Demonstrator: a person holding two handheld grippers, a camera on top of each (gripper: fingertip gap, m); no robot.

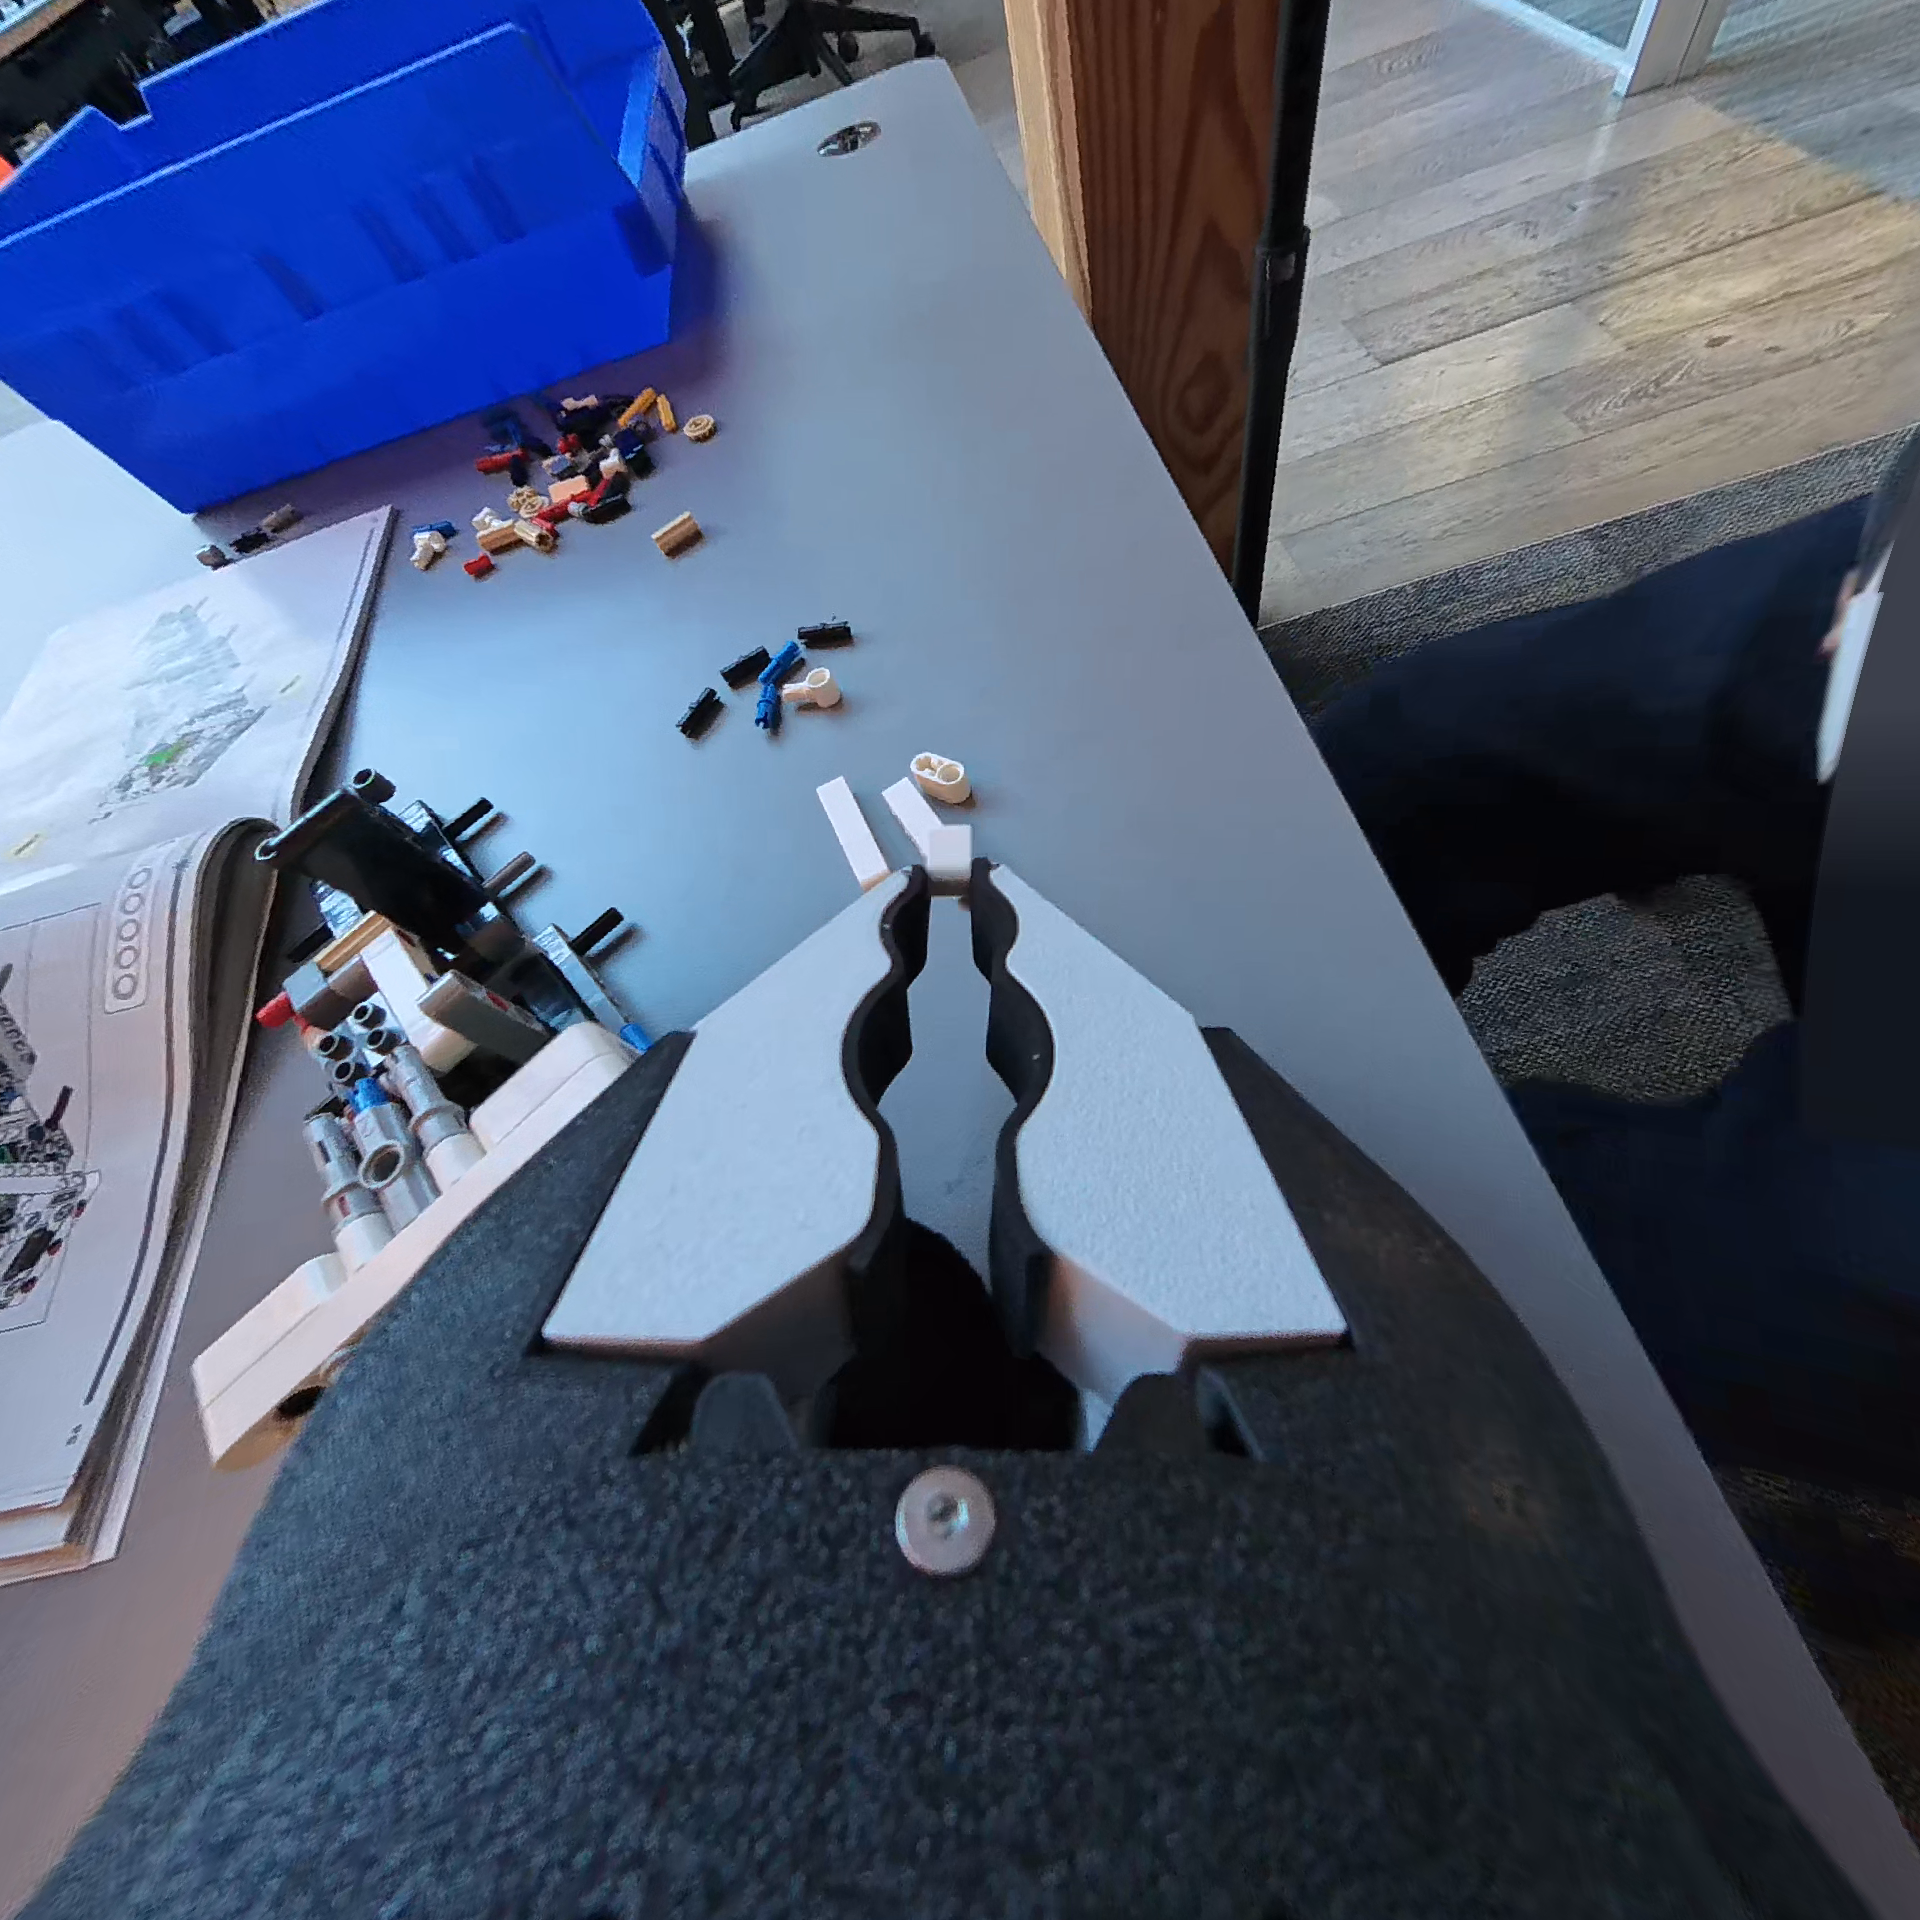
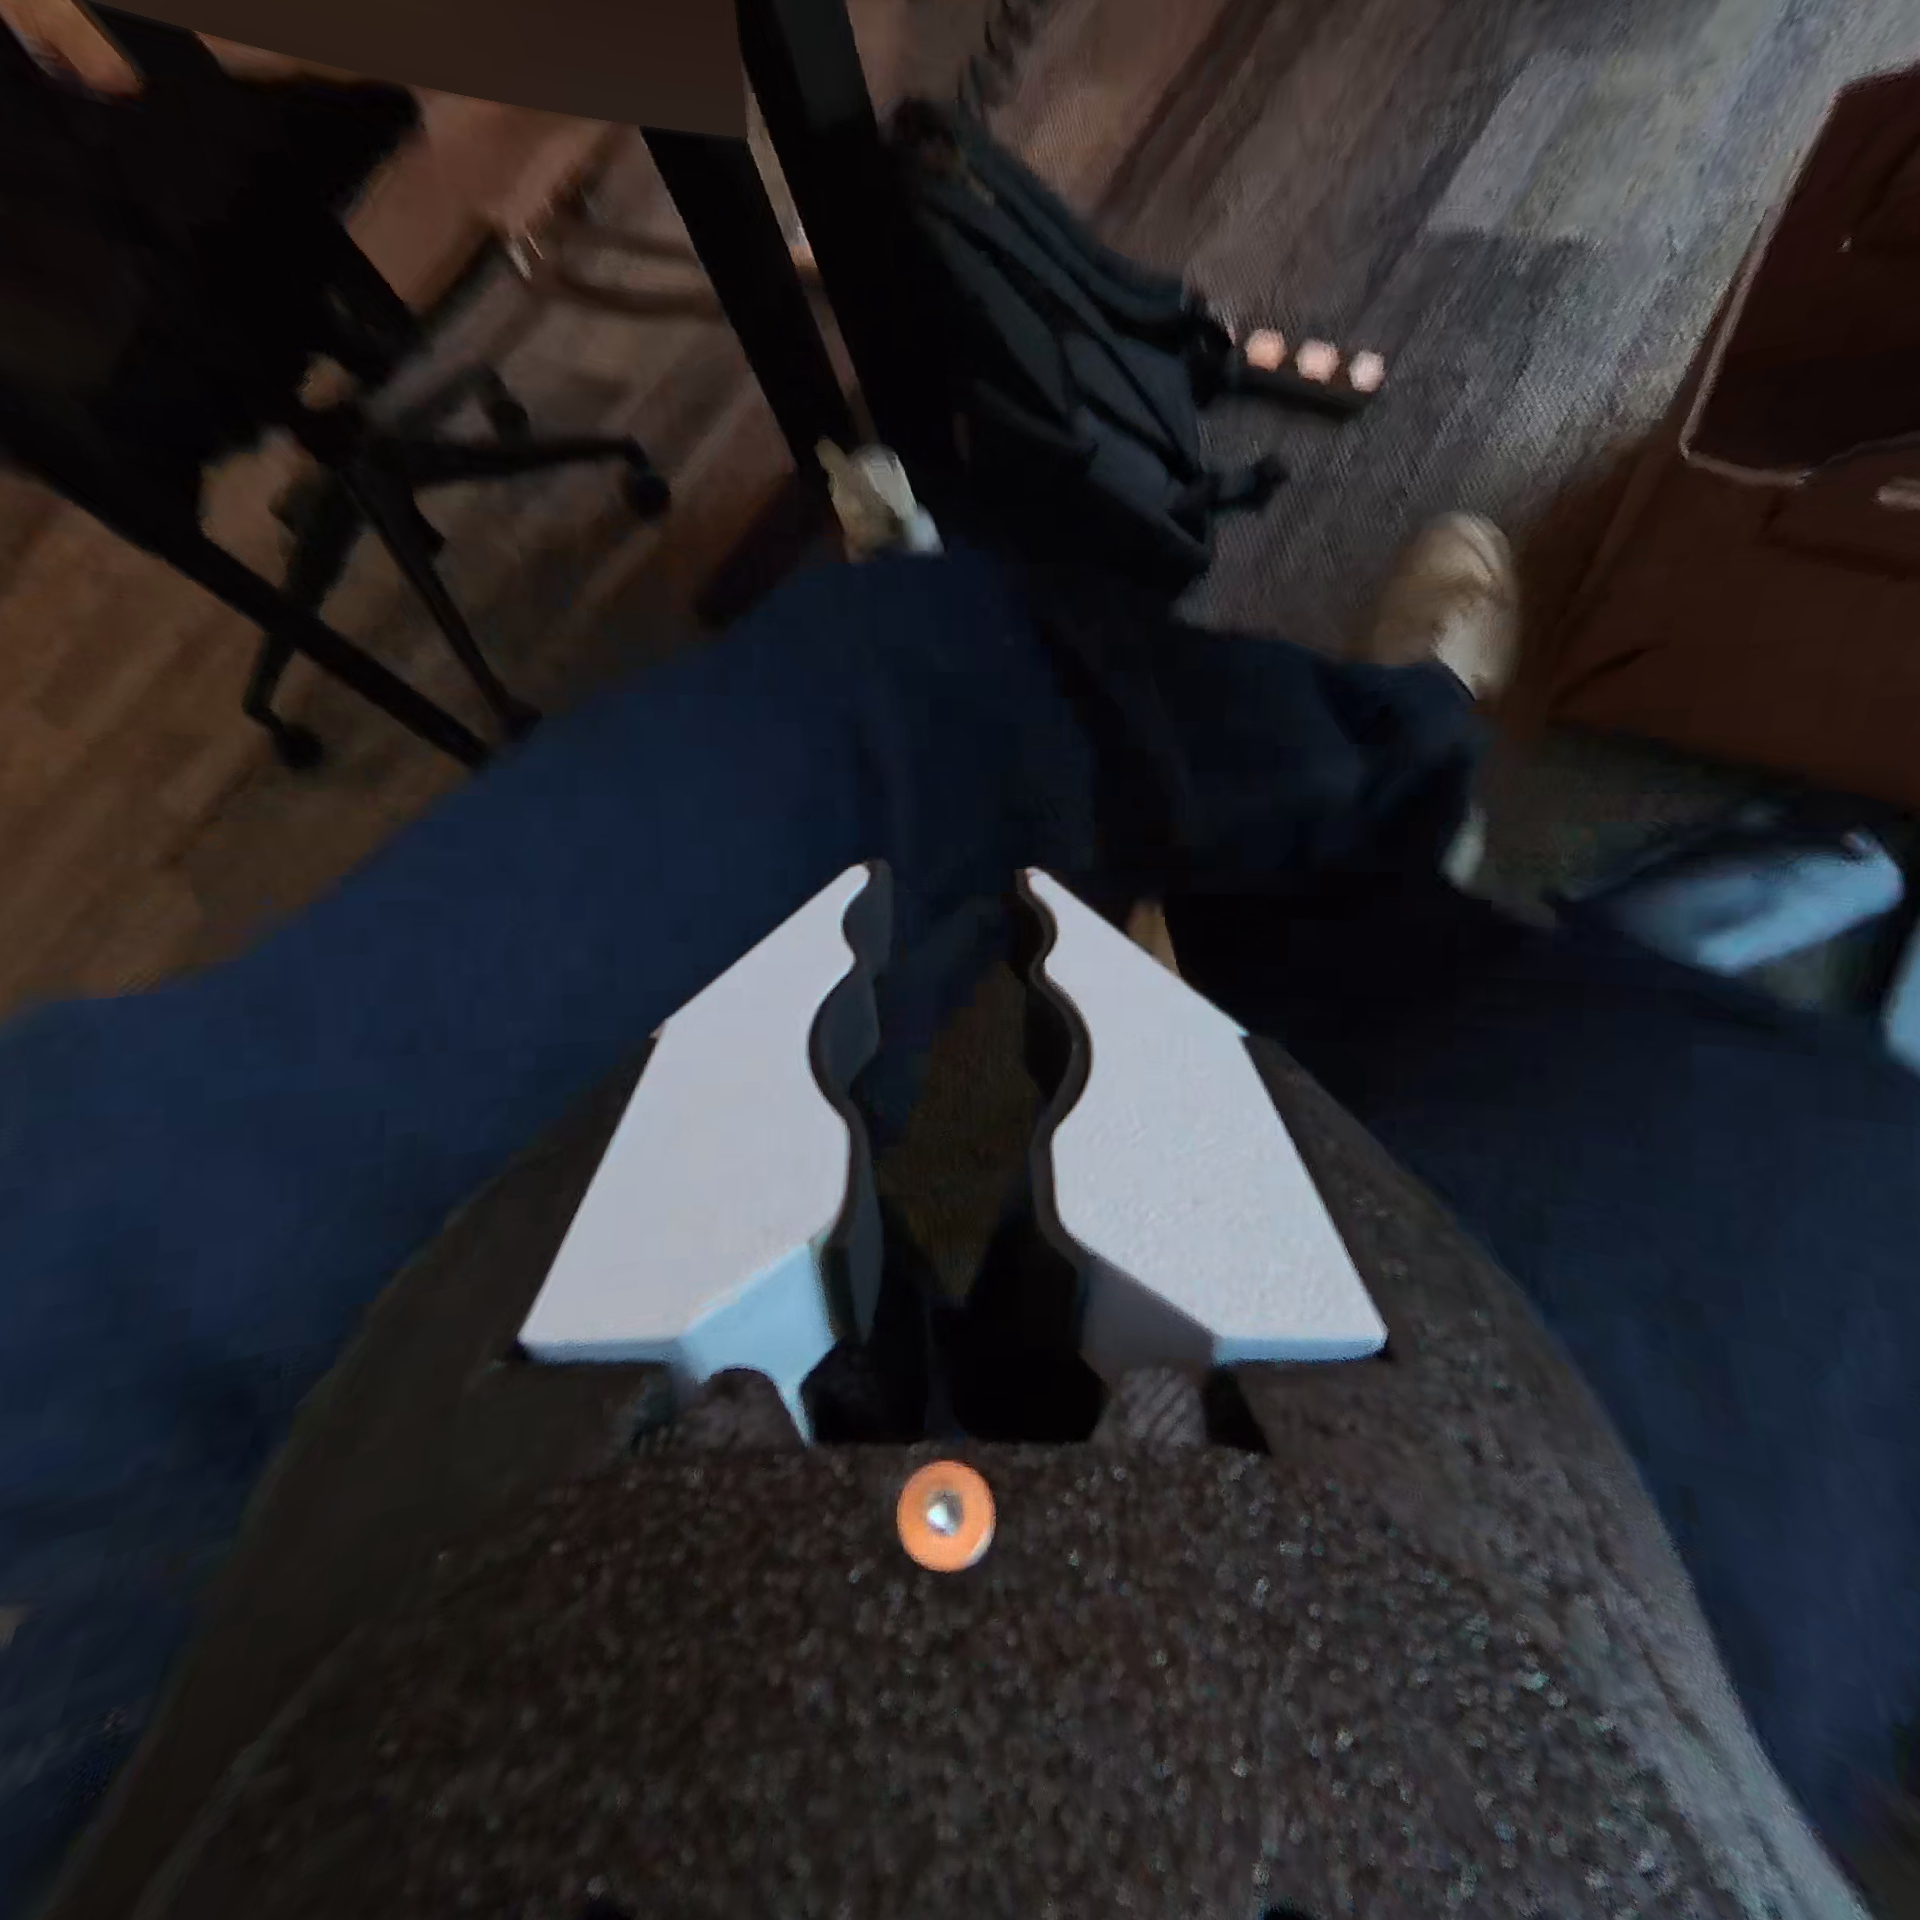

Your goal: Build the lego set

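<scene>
My left claw (image 1: 948, 881) pinches a small white plastic Lego piece (image 1: 950, 847) at its very tips, just above the grey desk (image 1: 1039, 582), beside two flat white tiles (image 1: 852, 831). It looks light, rigid and slick, so I judge that a firm hold across its flat sides suits it best. My fingertips hide its lower end. The half-built grey, black and white Lego model (image 1: 416, 997) sits left, partly cut off by my claw body. My right claw (image 2: 951, 883) hangs open and empty over my lap, its view blurred.
</scene>
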